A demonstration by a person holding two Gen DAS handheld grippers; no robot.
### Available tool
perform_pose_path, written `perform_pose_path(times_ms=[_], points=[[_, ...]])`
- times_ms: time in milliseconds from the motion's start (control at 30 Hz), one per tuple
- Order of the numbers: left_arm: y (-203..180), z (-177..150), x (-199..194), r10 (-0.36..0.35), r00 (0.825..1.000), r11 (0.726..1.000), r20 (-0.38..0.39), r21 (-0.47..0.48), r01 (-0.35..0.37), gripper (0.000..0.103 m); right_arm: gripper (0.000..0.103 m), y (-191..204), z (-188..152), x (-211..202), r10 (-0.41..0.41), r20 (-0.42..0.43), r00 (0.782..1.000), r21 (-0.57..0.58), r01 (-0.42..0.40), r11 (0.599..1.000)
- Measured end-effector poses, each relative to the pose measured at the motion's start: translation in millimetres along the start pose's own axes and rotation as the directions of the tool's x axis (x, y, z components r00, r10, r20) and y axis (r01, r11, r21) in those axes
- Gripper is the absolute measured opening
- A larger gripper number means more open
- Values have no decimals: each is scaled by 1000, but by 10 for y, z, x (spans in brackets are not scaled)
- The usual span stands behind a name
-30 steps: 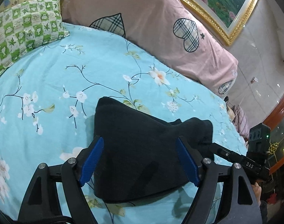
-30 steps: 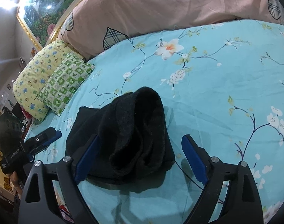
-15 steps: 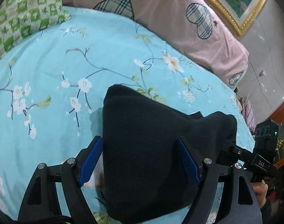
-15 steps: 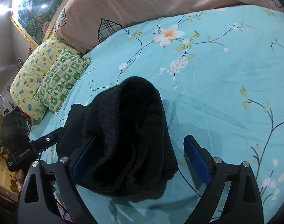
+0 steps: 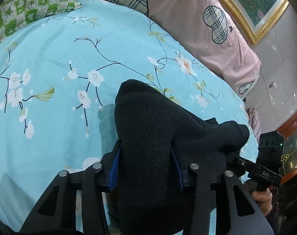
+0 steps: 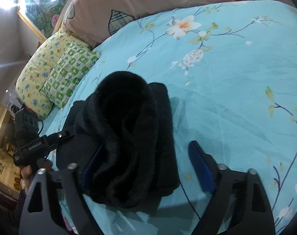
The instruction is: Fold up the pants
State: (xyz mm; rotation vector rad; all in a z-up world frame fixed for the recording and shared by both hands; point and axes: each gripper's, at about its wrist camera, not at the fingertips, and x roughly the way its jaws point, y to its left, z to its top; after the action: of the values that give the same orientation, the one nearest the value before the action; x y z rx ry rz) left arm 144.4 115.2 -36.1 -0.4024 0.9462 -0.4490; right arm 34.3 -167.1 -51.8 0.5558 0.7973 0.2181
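We see the black pants (image 5: 160,143) bunched in a folded heap on the blue flowered bed sheet (image 5: 50,62), and our left gripper (image 5: 146,162) has just been closing its jaws, whose blue pads now press the near fold from both sides. Our right gripper (image 6: 148,166) has also been narrowing, its jaws still fairly wide; the left pad seems to touch the heap's edge (image 6: 128,133), though dark cloth blurs it, and the right pad stands clear over bare sheet.
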Motion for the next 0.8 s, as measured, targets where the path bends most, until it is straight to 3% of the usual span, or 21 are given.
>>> perform_pose_path(times_ms=[33,300,600,800], points=[[-11,-3,-4,-1,1000,1000,3,-1,1,41,65,-10,-1,16,26,-13,1000,8,-26,1000],[-53,14,-124,-30,999,999,21,-10,30,31,47,71,-14,-39,52,-11,999,14,-52,999],[-5,-10,-654,-50,993,997,106,-49,56,29,43,375,74,-162,111,18,994,-32,-110,993],[174,36,-1047,-13,986,997,169,-70,25,29,43,688,148,-64,166,5,986,-74,-165,984]])
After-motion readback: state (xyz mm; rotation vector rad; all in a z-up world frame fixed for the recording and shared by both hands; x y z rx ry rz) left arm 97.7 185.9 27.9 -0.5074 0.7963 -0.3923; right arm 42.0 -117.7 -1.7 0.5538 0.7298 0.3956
